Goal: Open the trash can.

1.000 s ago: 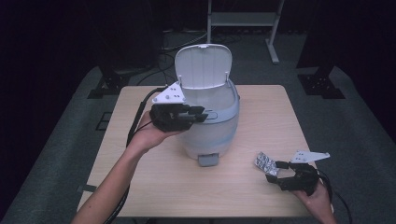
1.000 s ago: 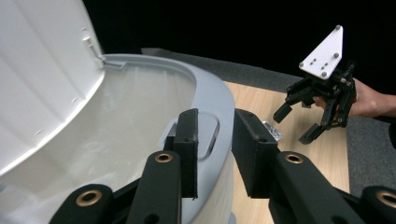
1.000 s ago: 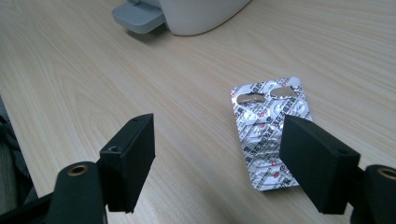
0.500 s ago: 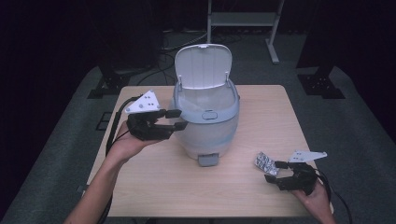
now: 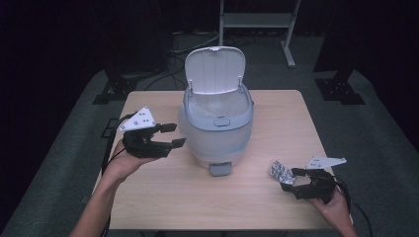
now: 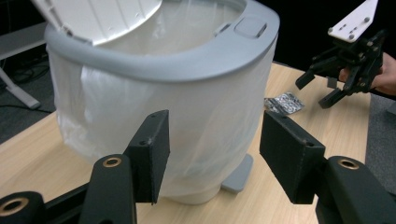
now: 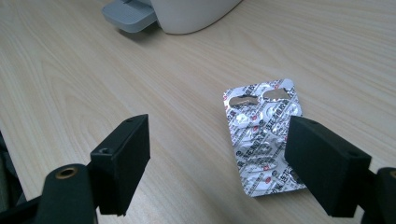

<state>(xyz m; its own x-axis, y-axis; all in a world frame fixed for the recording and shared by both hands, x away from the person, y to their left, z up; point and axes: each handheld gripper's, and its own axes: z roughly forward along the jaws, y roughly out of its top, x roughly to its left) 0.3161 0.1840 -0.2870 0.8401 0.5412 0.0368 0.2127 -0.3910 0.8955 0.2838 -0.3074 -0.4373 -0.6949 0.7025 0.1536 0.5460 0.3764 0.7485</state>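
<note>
A small white bin (image 5: 217,129) with a grey rim and a plastic liner stands mid-table, its lid (image 5: 215,69) raised. Its grey pedal (image 5: 220,169) points toward the front edge. My left gripper (image 5: 170,135) hovers open just left of the bin, jaws wide and empty; the left gripper view has the bin (image 6: 177,107) close ahead. A silver blister pack (image 5: 281,171) lies flat on the table at the front right. My right gripper (image 5: 290,180) is open low over the table, the pack (image 7: 264,140) lying flat ahead of its jaws, toward the right one.
The wooden table (image 5: 163,197) has dark floor all around. A metal stand (image 5: 257,22) and dark equipment bases (image 5: 116,86) sit beyond the far edge. Cables trail from both grippers off the table's sides.
My left gripper has pulled back leftward from the bin's rim to a spot beside it and has stayed open. The right gripper and the blister pack have stayed put.
</note>
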